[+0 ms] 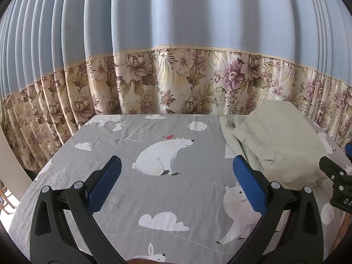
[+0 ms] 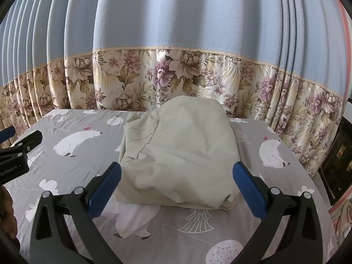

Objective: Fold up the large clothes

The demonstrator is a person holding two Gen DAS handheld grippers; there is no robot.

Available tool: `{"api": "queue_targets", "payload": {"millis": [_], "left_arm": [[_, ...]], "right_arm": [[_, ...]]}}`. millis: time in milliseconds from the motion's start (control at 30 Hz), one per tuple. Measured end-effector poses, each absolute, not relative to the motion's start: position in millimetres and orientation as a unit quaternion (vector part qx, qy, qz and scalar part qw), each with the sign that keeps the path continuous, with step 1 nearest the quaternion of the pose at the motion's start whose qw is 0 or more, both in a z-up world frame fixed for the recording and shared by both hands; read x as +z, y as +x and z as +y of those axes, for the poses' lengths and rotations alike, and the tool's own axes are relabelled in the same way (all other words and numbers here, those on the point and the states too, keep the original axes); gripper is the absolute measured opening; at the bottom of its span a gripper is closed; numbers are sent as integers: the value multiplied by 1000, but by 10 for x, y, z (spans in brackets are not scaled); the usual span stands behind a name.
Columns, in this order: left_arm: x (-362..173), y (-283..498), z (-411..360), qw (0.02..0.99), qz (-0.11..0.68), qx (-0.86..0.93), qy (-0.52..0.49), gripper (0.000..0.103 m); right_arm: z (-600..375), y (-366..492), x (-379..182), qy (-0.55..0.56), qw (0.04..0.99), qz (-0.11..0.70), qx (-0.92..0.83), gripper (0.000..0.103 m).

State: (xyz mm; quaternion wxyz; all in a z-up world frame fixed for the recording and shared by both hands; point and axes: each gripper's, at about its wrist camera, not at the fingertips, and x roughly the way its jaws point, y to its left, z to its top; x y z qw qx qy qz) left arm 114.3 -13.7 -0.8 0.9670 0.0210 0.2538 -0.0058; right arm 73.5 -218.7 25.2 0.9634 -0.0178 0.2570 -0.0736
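Observation:
A pale beige garment (image 2: pixel 180 154) lies bunched in a loose heap on the grey bear-print sheet (image 2: pixel 72 169). In the left wrist view the same garment (image 1: pixel 277 145) sits at the right. My right gripper (image 2: pixel 177 176) is open, its blue pads on either side of the heap's near edge, with nothing pinched between them. My left gripper (image 1: pixel 177 176) is open over bare sheet (image 1: pixel 123 145), to the left of the heap. The left gripper's tip (image 2: pixel 24 147) shows at the left edge of the right wrist view, and the right gripper's tip (image 1: pixel 332 171) shows at the right edge of the left wrist view.
A pleated blue curtain (image 1: pixel 176 17) with a floral band (image 1: pixel 176 81) hangs right behind the bed's far edge. Dark furniture (image 2: pixel 336 162) stands past the bed's right side. A hand (image 2: pixel 8 215) shows at the lower left of the right wrist view.

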Motion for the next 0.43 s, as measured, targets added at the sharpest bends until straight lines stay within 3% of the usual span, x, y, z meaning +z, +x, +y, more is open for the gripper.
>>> {"api": "queue_targets", "payload": {"millis": [433], "left_arm": [[-6,1141,-134,966,259,-8,10,100]], "right_arm": [[-2199,731,248,-17,964,256,-73,101]]}}
